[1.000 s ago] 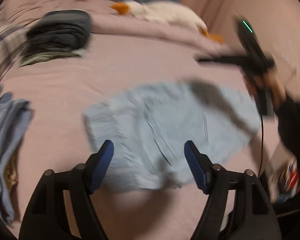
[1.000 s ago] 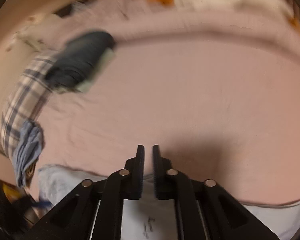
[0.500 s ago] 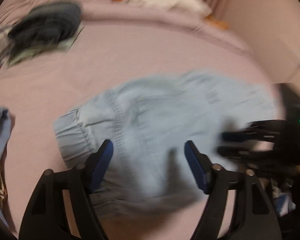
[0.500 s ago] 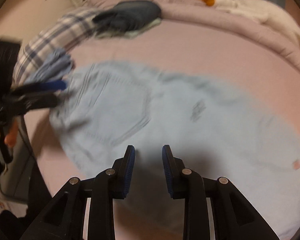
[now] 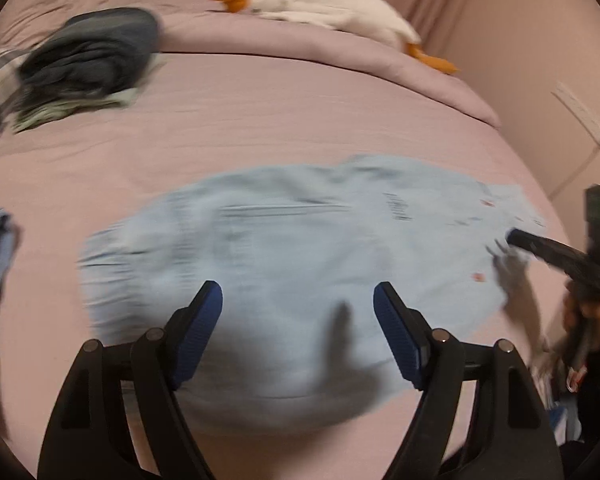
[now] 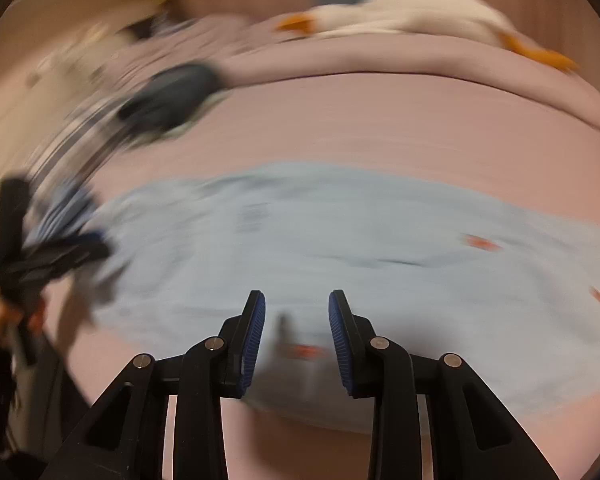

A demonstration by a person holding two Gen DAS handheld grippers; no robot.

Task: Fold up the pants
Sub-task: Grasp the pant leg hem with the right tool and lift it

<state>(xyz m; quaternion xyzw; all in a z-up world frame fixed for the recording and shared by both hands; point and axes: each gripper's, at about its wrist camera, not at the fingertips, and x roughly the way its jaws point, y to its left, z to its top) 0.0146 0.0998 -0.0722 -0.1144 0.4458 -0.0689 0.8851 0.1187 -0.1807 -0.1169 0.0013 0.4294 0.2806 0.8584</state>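
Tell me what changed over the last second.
The right gripper swung down from beyond the light blue pants to their near edge, its jaws opening from nearly shut, nothing between them. The left gripper edged along the pants, empty. The dark folded pile and plush goose stayed put.

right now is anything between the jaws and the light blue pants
Nothing visible. The pants lie flat on the pink bed directly under the left gripper and right gripper, both opening and empty.

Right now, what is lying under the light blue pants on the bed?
The light blue pants lie spread on the pink bed sheet, which shows all around them. Whether anything else lies beneath them cannot be seen, because the cloth covers that part.
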